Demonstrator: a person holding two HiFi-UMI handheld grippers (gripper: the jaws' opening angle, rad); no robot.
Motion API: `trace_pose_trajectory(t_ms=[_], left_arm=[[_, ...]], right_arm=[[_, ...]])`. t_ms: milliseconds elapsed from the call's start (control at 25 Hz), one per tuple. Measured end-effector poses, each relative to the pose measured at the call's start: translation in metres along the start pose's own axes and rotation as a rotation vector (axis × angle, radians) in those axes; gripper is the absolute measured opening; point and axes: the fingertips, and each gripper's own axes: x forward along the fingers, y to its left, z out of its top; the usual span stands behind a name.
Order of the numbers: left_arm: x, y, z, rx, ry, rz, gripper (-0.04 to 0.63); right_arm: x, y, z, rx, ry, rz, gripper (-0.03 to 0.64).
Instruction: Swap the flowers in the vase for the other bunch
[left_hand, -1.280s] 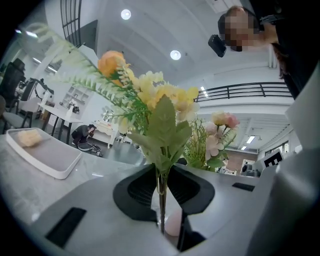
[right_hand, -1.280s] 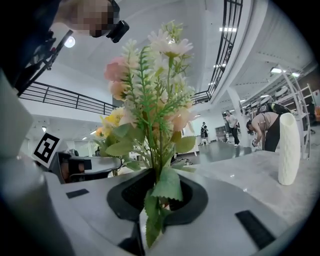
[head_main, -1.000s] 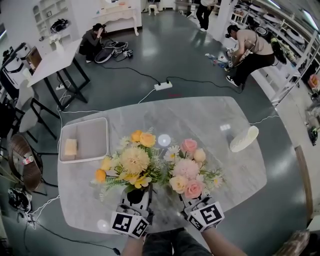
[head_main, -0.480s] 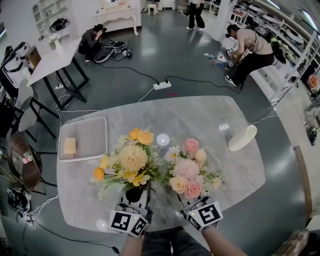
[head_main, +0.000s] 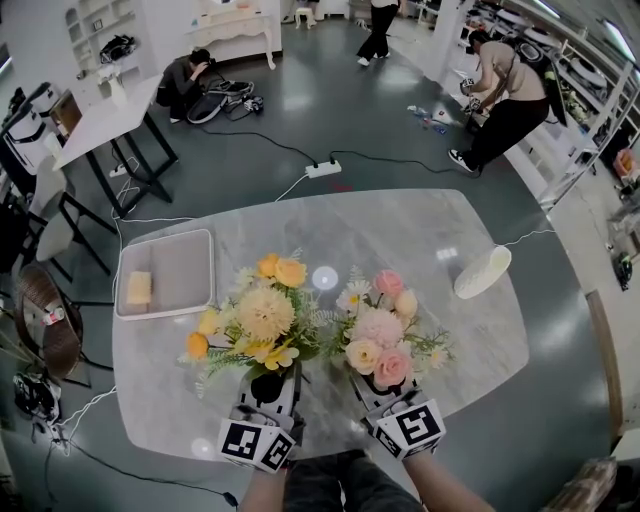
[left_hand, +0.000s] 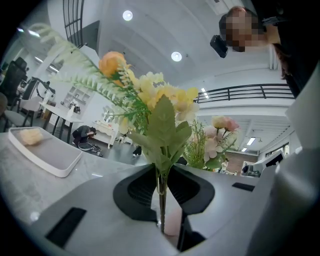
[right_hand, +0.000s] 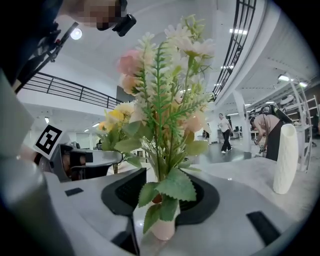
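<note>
A yellow and orange bunch (head_main: 262, 318) stands upright over the marble table (head_main: 380, 230), with my left gripper (head_main: 268, 385) shut on its thin stems (left_hand: 161, 195). To its right is a pink bunch (head_main: 380, 330) set in a small pink vase (right_hand: 164, 227). That vase stands between the jaws of my right gripper (head_main: 378, 385), which are opening wide, and the pads are off it. In the right gripper view the pink bunch (right_hand: 165, 100) fills the middle and the yellow bunch (right_hand: 117, 117) shows at the left.
A tall white vase (head_main: 483, 273) stands upright at the table's right side. A white tray (head_main: 180, 275) with a yellow block (head_main: 141, 288) lies at the left. People work on the floor beyond the table, and a power strip (head_main: 326, 171) and cables lie there.
My right gripper's jaws have spread apart around the pink vase, and the pink bunch stays upright between them. The left gripper and the yellow bunch have kept still.
</note>
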Motion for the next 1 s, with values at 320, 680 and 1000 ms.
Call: trace_pose_trajectory(t_ms=[320,680,1000], left_arm=[[-0.007,-0.001,-0.002,0.002,-0.011,0.013,0.074],[-0.011,-0.002,-0.001,-0.002,-0.022,0.037,0.072],[-0.015,-0.003,0.004,-0.008,-0.026,0.036,0.072]], right_arm=[[-0.007,0.002,-0.005,0.004,0.007,0.0,0.164],[-0.014,-0.006,-0.007,0.02,0.013,-0.014,0.164],[-0.021,-0.01,-0.004,0.029,0.019,-0.042,0.164]])
